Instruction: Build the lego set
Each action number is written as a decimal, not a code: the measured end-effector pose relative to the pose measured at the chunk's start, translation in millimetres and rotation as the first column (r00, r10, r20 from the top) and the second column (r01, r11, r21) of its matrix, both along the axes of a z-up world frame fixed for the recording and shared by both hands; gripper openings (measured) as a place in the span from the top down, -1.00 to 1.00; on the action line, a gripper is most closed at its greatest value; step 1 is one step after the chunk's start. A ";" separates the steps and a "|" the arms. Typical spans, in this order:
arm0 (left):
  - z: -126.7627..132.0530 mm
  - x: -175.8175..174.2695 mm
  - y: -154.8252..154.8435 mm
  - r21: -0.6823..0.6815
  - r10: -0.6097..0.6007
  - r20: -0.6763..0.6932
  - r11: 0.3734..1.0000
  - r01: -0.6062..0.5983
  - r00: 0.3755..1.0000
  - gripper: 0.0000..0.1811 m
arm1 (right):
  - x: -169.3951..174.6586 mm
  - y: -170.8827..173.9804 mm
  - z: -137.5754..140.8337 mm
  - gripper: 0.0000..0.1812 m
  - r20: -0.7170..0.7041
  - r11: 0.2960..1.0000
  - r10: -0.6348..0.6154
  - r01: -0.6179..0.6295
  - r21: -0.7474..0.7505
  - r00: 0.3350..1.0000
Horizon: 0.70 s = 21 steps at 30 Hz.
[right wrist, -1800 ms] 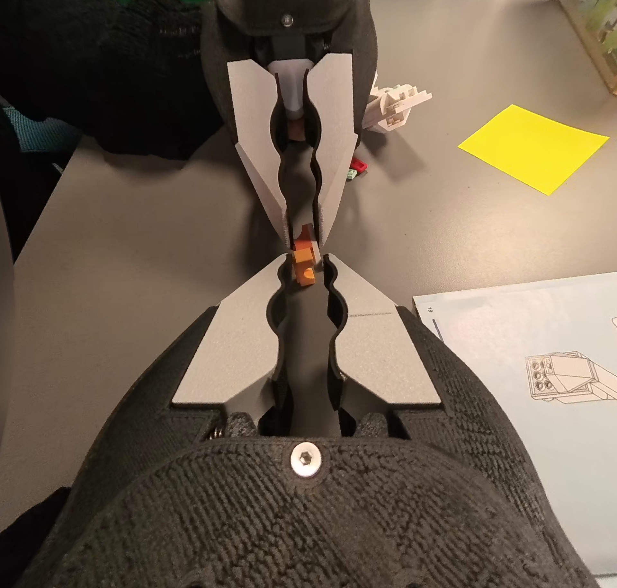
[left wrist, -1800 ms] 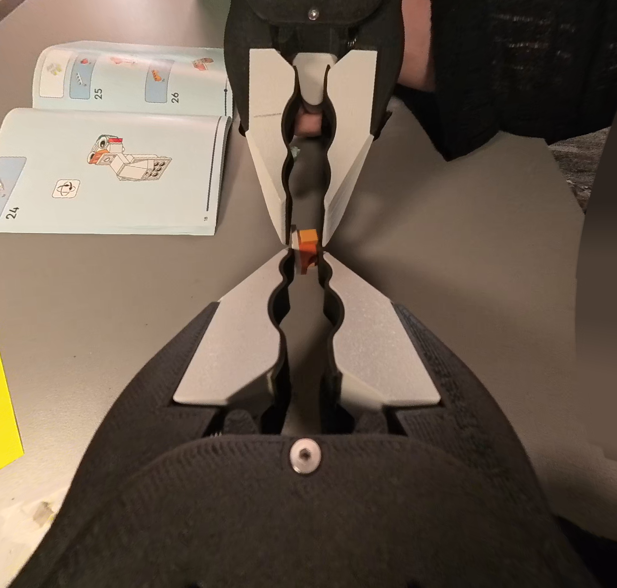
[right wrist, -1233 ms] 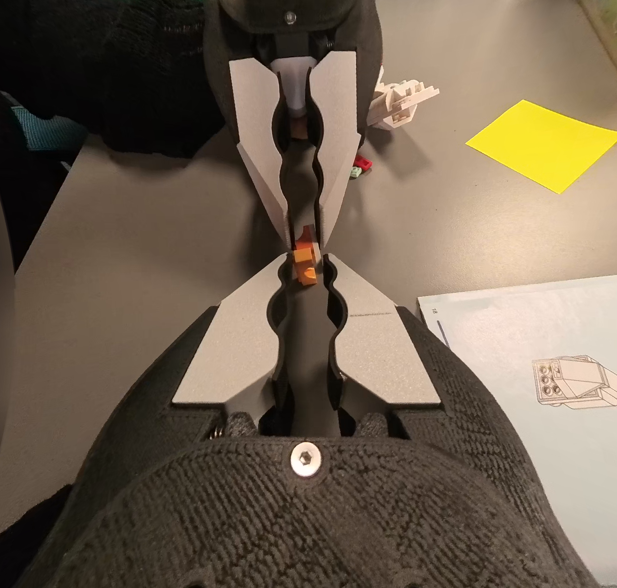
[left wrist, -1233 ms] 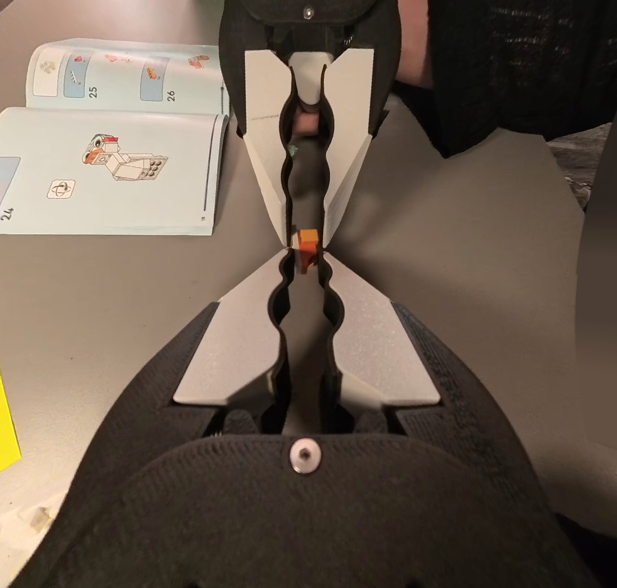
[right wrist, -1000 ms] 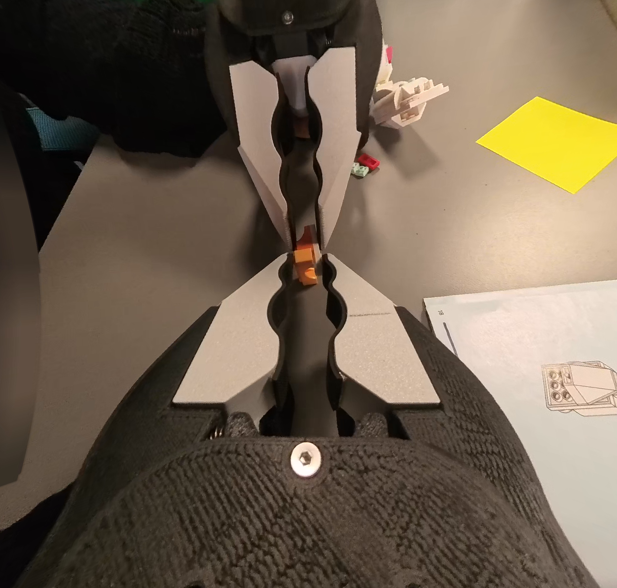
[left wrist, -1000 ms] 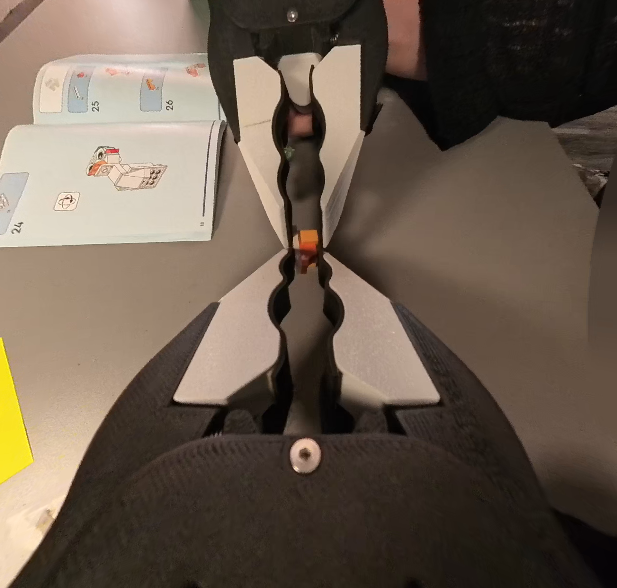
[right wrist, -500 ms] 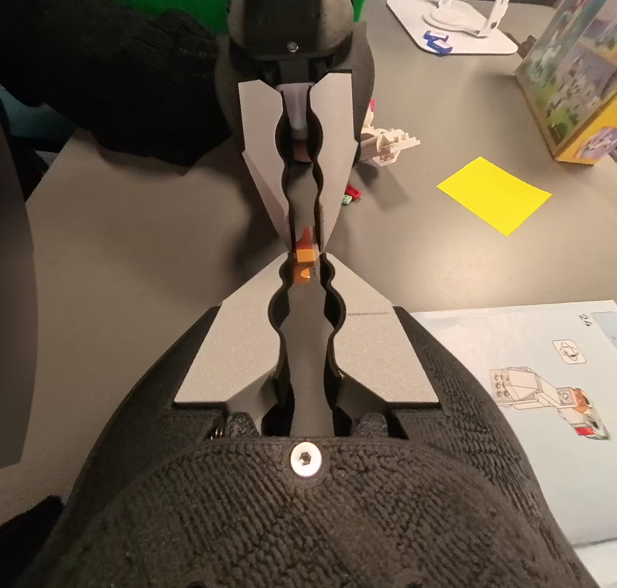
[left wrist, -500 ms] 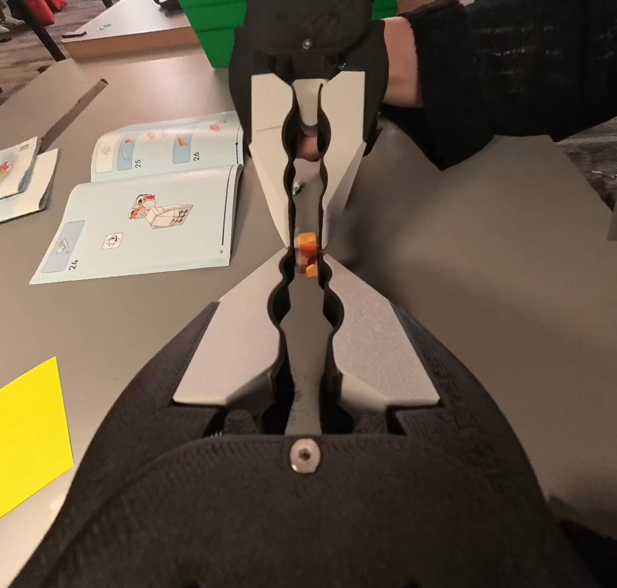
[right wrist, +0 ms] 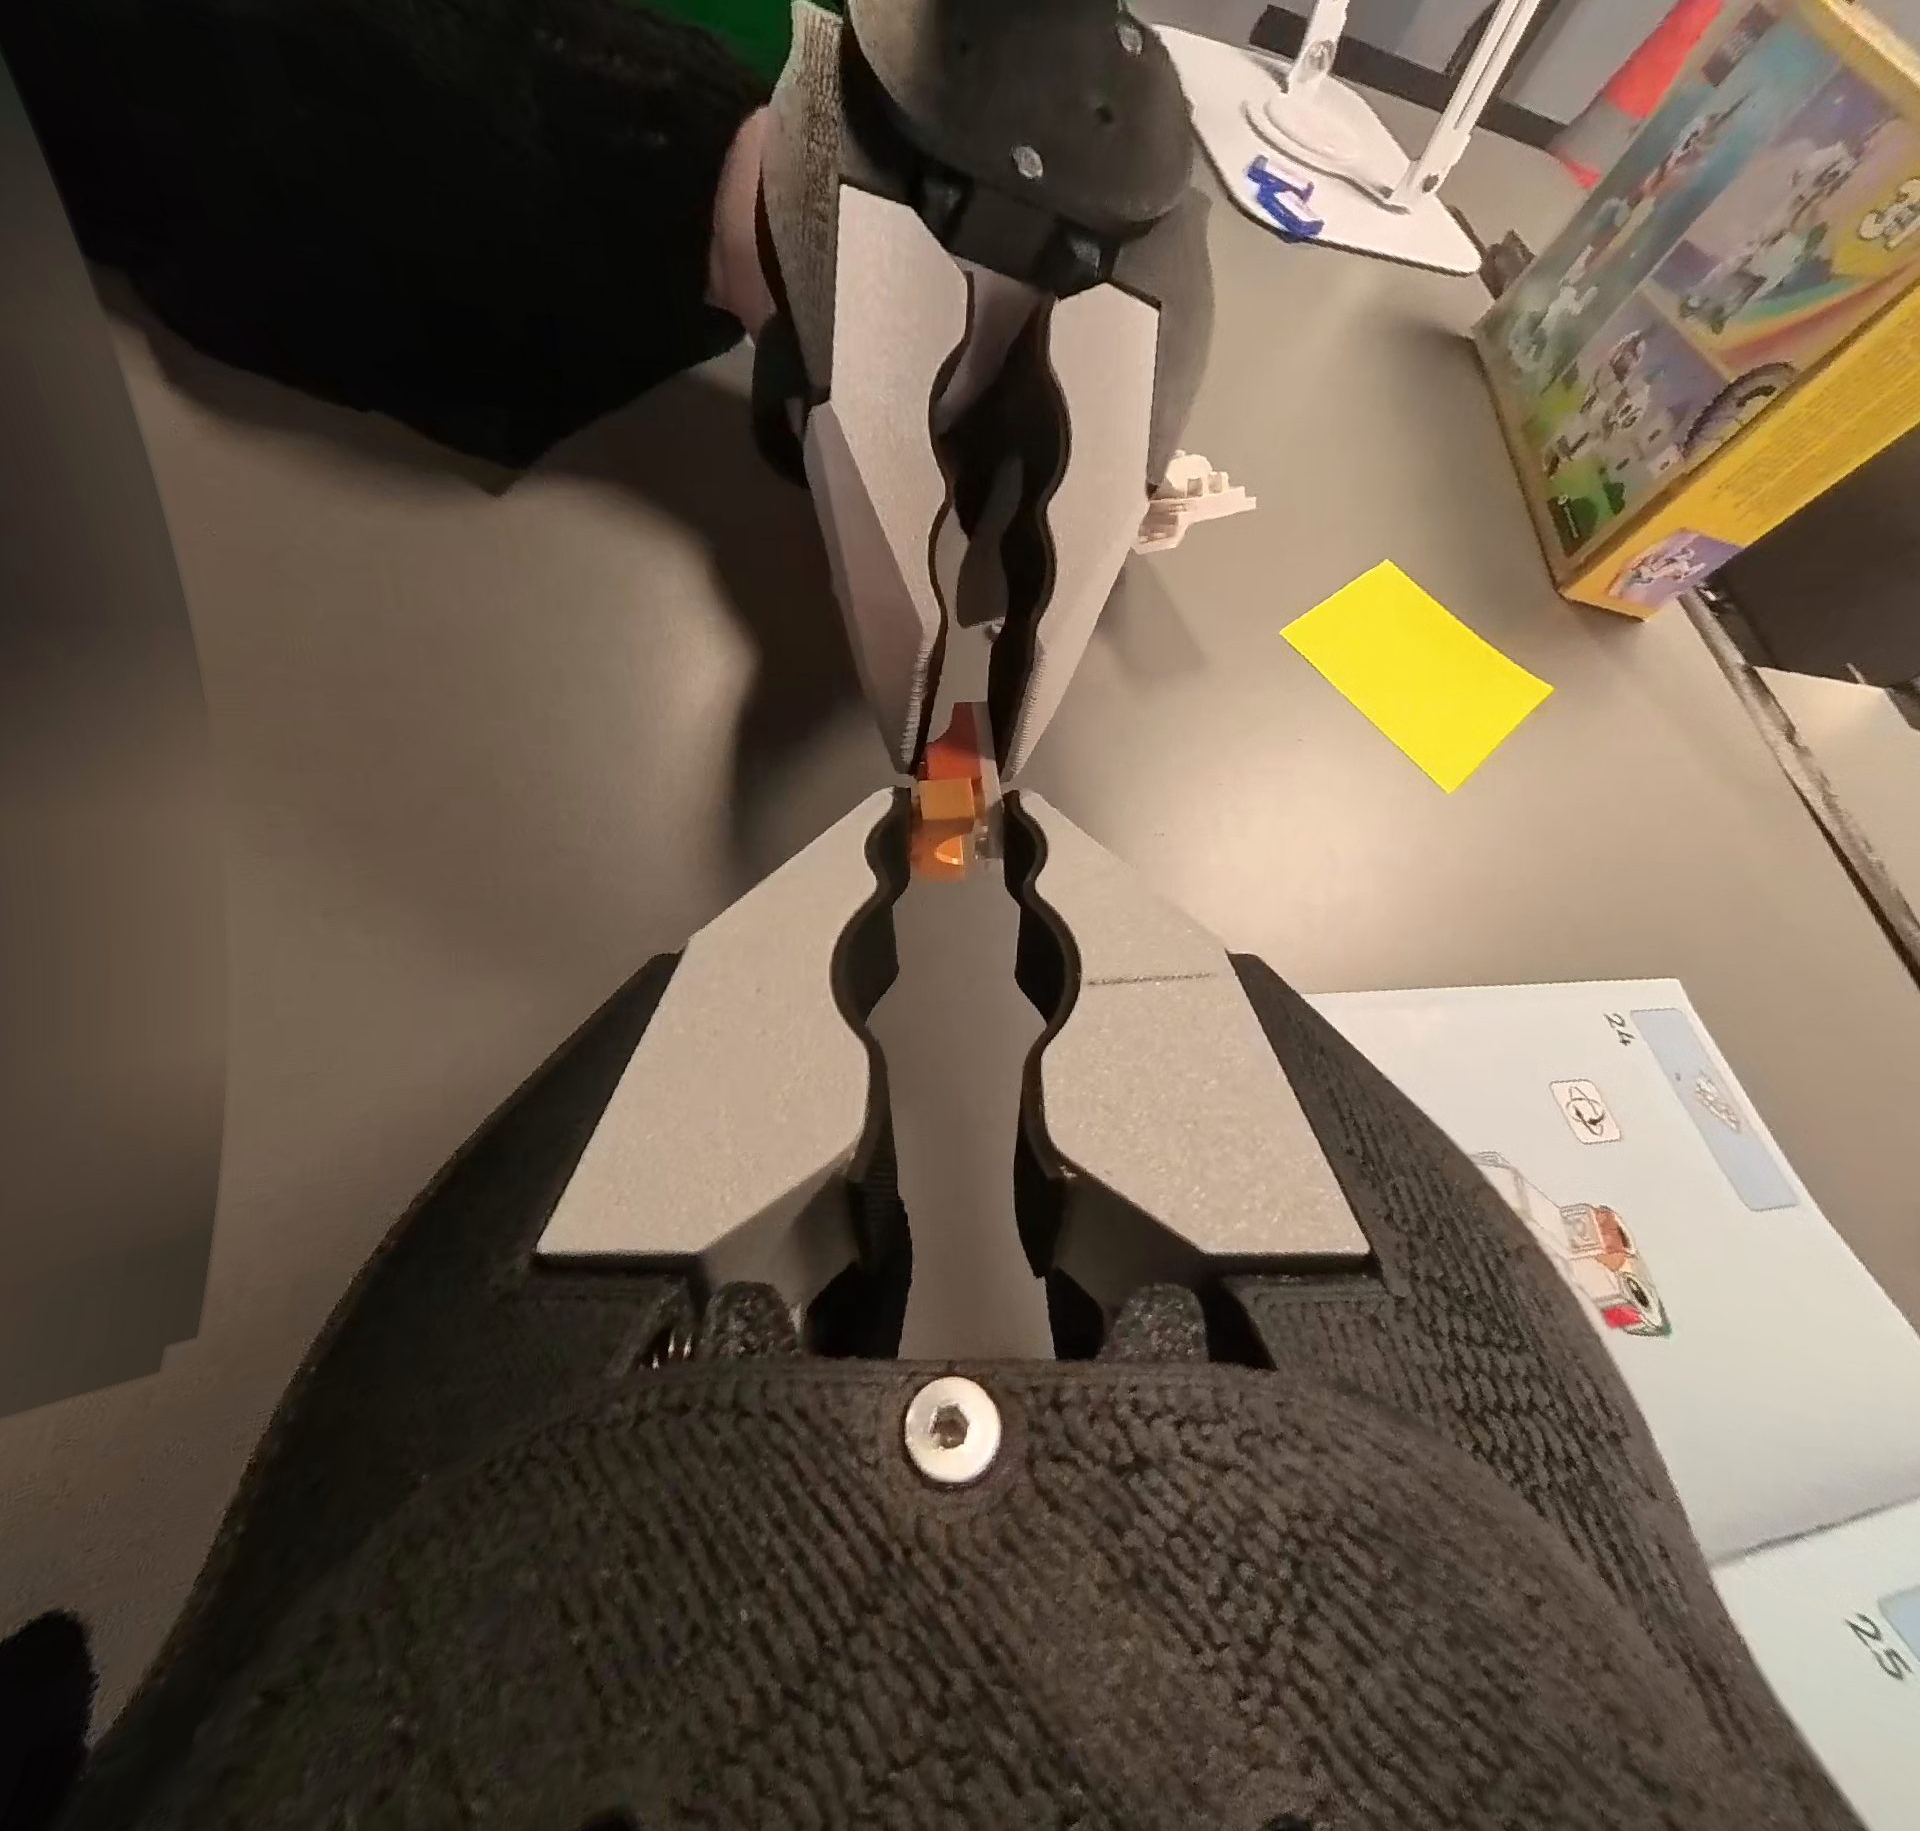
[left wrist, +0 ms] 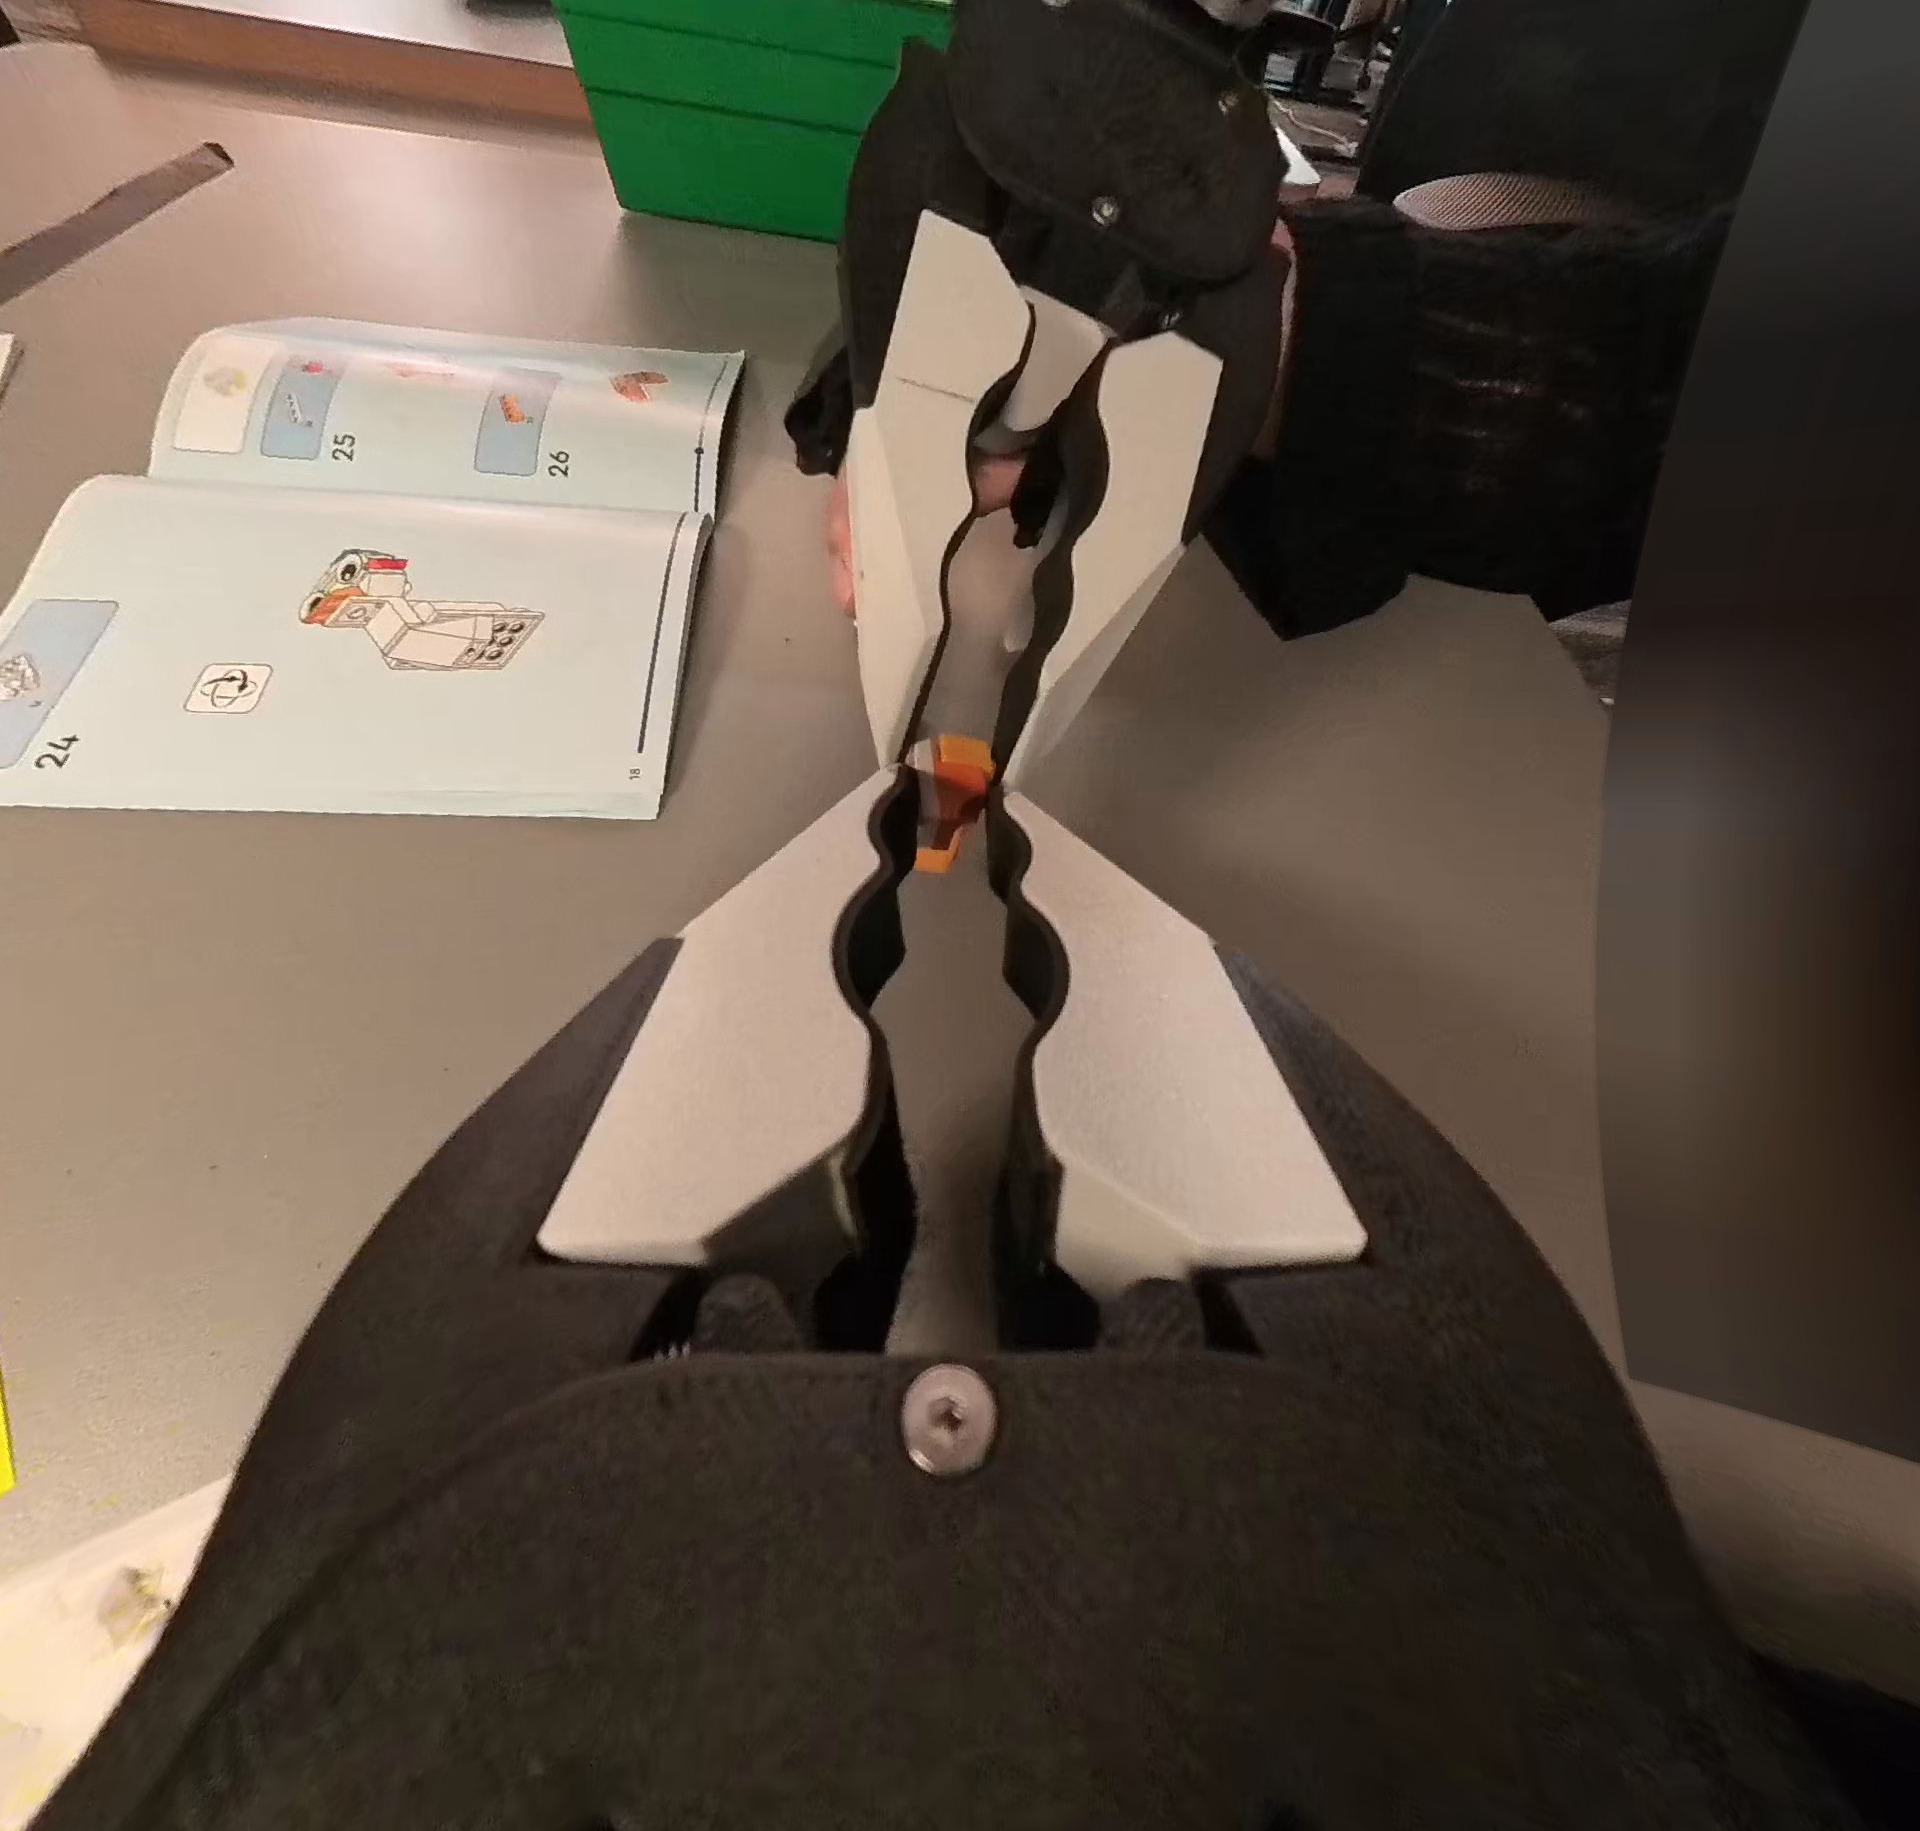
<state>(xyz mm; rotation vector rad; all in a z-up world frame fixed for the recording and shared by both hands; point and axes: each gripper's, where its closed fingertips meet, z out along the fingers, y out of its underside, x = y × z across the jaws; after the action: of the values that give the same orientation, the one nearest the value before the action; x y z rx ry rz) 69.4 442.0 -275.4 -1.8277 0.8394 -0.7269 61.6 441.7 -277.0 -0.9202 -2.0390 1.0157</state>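
Observation:
My left gripper (left wrist: 948,807) and my right gripper (right wrist: 951,813) meet tip to tip above the grey table. Both are shut on a small orange brick assembly (left wrist: 954,789), which also shows in the right wrist view (right wrist: 943,820). Its darker orange end sits in the far gripper's tips in each view. The right gripper (left wrist: 958,737) stands tilted across from me in the left wrist view. The left gripper (right wrist: 961,742) does the same in the right wrist view. A white brick build (right wrist: 1195,503) lies on the table behind the left gripper, partly hidden.
An open instruction booklet (left wrist: 364,586) lies left of the grippers, also in the right wrist view (right wrist: 1558,1210). A green bin (left wrist: 748,67) stands at the back. A yellow note (right wrist: 1418,675), a set box (right wrist: 1714,275) and a white stand (right wrist: 1340,140) are at the right. Left and right tips are no more than a few centimetres apart.
Both grippers stayed shut tip to tip on the orange piece. They rose and tilted together, so the far table, green bin and set box came into view.

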 end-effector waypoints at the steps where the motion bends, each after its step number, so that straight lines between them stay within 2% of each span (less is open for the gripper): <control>1: 0.4 0.0 -0.1 0.002 0.000 0.002 1.000 0.000 1.000 0.87 | 0.0 -0.3 0.4 0.84 0.005 1.000 -0.001 0.001 -0.012 1.000; 5: 3.8 0.2 -0.3 0.012 0.003 0.024 1.000 -0.003 1.000 0.87 | -0.1 -0.3 3.7 0.85 0.006 0.999 -0.001 0.001 -0.038 1.000; 21: 9.4 -3.4 2.7 -0.023 0.023 0.101 1.000 -0.021 0.995 0.87 | -4.8 3.3 8.4 0.83 -0.079 0.999 -0.017 0.021 0.043 0.997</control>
<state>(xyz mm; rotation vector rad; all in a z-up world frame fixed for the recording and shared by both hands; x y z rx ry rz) 66.1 444.7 -266.1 -1.8015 0.7467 -0.8106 56.8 445.0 -268.5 -0.8623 -1.9760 0.9782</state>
